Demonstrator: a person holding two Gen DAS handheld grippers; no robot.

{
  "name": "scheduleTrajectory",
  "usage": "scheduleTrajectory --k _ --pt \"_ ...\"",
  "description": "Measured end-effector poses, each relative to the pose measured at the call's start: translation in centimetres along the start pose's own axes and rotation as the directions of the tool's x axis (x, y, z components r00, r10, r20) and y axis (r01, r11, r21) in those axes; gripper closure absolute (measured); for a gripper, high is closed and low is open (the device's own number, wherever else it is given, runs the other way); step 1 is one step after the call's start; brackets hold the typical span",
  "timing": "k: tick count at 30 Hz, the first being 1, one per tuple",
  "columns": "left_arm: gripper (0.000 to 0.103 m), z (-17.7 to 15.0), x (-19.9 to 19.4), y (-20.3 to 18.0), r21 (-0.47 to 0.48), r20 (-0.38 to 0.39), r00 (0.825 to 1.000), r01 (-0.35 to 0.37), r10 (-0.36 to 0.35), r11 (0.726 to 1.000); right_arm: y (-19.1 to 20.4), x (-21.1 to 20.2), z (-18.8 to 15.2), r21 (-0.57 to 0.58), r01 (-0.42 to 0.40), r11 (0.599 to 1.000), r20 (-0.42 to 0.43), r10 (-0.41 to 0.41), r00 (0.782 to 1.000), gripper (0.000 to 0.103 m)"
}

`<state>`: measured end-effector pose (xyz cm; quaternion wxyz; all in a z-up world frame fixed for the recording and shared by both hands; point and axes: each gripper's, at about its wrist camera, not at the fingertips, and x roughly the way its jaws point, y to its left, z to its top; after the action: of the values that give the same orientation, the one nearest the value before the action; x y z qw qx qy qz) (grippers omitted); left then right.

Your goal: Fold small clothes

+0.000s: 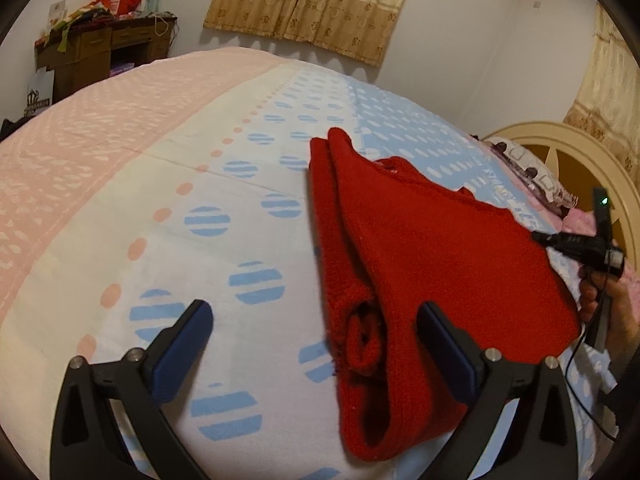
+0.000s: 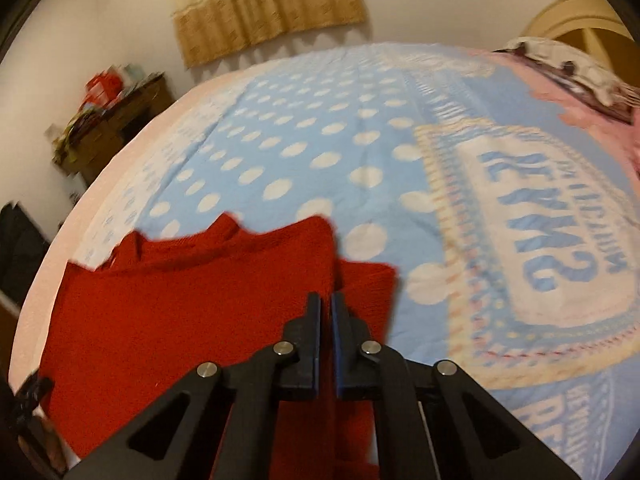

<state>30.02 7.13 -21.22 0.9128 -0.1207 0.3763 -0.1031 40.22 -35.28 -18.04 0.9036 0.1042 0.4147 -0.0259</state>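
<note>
A red knitted garment [image 1: 420, 248] lies partly folded on the bed, one sleeve laid along its left edge. My left gripper [image 1: 314, 320] is open just above the bed, its right finger over the garment's near part, its left finger over bare sheet. My right gripper [image 2: 326, 300] is shut on a raised edge of the red garment [image 2: 180, 312] and holds that fold up off the bed. The right gripper also shows in the left wrist view [image 1: 560, 240], at the garment's right edge.
The bed carries a pink, white and blue dotted sheet [image 1: 120, 184] with a printed label patch [image 2: 532, 248]. A cream headboard [image 1: 560, 148] and pillow [image 1: 532, 176] are at the right. A cluttered wooden desk [image 1: 104, 48] stands by the far wall under curtains [image 1: 312, 4].
</note>
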Motion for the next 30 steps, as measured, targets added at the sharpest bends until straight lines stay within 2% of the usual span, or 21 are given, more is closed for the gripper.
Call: scheduleTrajectory --k 2,4,9,11,12,13,15,17,21,25,27,30 --pt "0.000 -0.1 0.1 -0.4 0.019 -0.001 1.000 -0.022 0.022 1.000 -1.2 0.5 -0.2 0.046 0.029 0.999 -0.016 -0.028 0.999 0.099" --pt "0.000 -0.1 0.4 -0.7 0.040 -0.008 0.999 -0.045 0.046 0.998 -1.4 1.3 -0.5 0.025 0.074 0.997 -0.038 -0.073 0.997 0.099" --pt "0.000 -0.3 0.4 -0.7 0.058 -0.010 0.998 -0.056 0.057 0.997 -1.2 1.5 -0.7 0.030 0.055 0.998 -0.061 -0.053 0.997 0.097" --pt "0.000 -0.4 0.4 -0.8 0.063 -0.010 0.998 -0.062 0.063 0.996 -0.7 0.7 -0.7 -0.001 0.095 0.995 -0.059 -0.095 0.994 0.078" --pt "0.000 -0.4 0.4 -0.9 0.067 -0.009 0.998 -0.067 0.068 0.996 0.0 -0.4 -0.7 -0.027 0.115 0.993 -0.032 -0.116 0.993 0.055" --pt "0.000 -0.4 0.5 -1.0 0.071 -0.010 0.997 -0.073 0.074 0.995 0.4 -1.2 -0.8 -0.039 0.115 0.993 -0.013 -0.116 0.993 0.046" --pt "0.000 -0.4 0.7 -1.3 0.083 -0.015 0.996 -0.090 0.091 0.993 2.1 -3.8 -1.4 -0.089 0.063 0.994 0.039 -0.060 0.997 0.046" --pt "0.000 -0.5 0.8 -1.5 0.095 -0.020 0.994 -0.106 0.108 0.990 3.8 -5.2 -2.4 -0.153 0.008 0.988 0.039 -0.002 0.999 0.046" --pt "0.000 -0.5 0.9 -1.7 0.103 -0.025 0.992 -0.119 0.122 0.988 8.2 -6.2 -7.2 -0.320 -0.102 0.942 -0.043 0.093 0.995 0.046" --pt "0.000 -0.5 0.9 -1.8 0.104 -0.026 0.992 -0.122 0.125 0.987 9.3 -5.2 -11.5 -0.386 -0.069 0.920 -0.101 0.032 0.994 0.045" --pt "0.000 -0.5 0.9 -1.8 0.105 -0.026 0.992 -0.123 0.126 0.987 9.1 -5.4 -12.0 -0.389 -0.058 0.920 -0.067 0.035 0.997 0.044" --pt "0.000 -0.5 0.9 -1.7 0.104 -0.031 0.992 -0.122 0.125 0.987 8.9 -5.7 -11.4 -0.351 -0.050 0.935 -0.105 0.014 0.994 0.044"
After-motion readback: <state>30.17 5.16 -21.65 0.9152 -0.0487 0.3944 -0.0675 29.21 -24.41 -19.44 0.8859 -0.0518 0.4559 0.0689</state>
